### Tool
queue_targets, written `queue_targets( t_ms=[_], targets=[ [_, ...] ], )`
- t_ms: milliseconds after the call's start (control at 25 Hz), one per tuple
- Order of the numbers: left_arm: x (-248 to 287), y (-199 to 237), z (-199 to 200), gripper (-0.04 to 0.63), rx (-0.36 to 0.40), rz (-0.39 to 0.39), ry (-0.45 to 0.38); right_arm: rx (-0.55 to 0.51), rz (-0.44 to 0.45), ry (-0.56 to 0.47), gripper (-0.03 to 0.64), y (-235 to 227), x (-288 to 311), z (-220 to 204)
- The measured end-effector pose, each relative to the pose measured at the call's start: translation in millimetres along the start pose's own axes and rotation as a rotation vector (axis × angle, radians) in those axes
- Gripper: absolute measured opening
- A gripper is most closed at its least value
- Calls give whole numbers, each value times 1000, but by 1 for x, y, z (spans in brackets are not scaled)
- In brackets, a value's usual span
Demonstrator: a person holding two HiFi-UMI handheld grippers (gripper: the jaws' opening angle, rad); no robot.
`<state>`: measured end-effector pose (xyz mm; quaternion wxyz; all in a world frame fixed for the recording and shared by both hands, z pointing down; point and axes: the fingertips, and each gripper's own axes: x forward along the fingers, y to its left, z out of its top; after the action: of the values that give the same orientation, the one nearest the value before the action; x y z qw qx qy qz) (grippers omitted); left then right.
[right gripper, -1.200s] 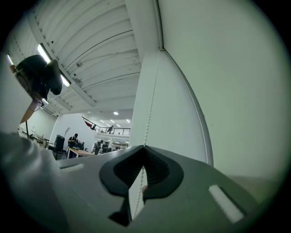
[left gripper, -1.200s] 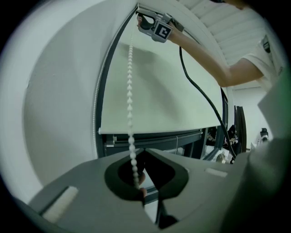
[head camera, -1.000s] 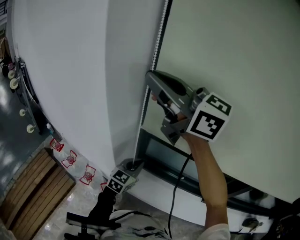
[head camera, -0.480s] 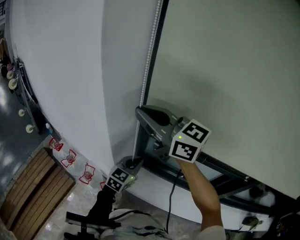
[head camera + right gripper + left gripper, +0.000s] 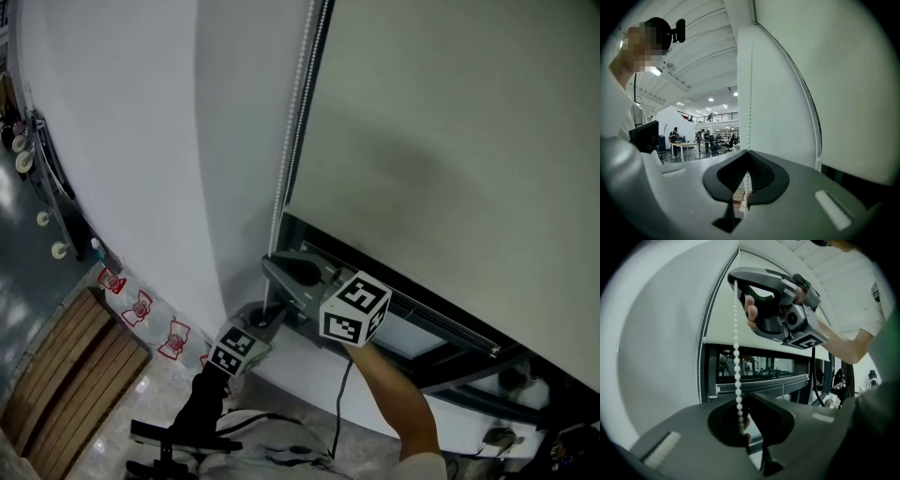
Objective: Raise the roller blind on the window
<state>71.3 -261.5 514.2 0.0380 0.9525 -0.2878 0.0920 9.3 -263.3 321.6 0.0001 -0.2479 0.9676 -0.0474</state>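
My right gripper [image 5: 269,265] has come down the chain [image 5: 295,112] from halfway up the blind [image 5: 450,141] to just above my left gripper [image 5: 266,328], which has kept its place, and the strip of glass [image 5: 412,333] under the blind looks wider. Both pairs of fingers [image 5: 761,176] are clamped on the chain beside the blind's left edge, the right pair above and the left below, with the beads running straight between them. The cubes [image 5: 354,309] carry black-and-white square markers.
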Motion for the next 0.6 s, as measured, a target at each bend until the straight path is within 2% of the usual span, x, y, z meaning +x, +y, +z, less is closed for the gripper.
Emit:
queue_targets(
  t_ms=[240, 600],
  targets=[
    [0, 1, 1, -2, 2, -1, 6, 31, -9, 45, 3, 4, -1, -43],
    [-1, 6, -2, -2, 0, 11, 5, 50, -15, 92, 3, 2, -1, -79]
  ],
)
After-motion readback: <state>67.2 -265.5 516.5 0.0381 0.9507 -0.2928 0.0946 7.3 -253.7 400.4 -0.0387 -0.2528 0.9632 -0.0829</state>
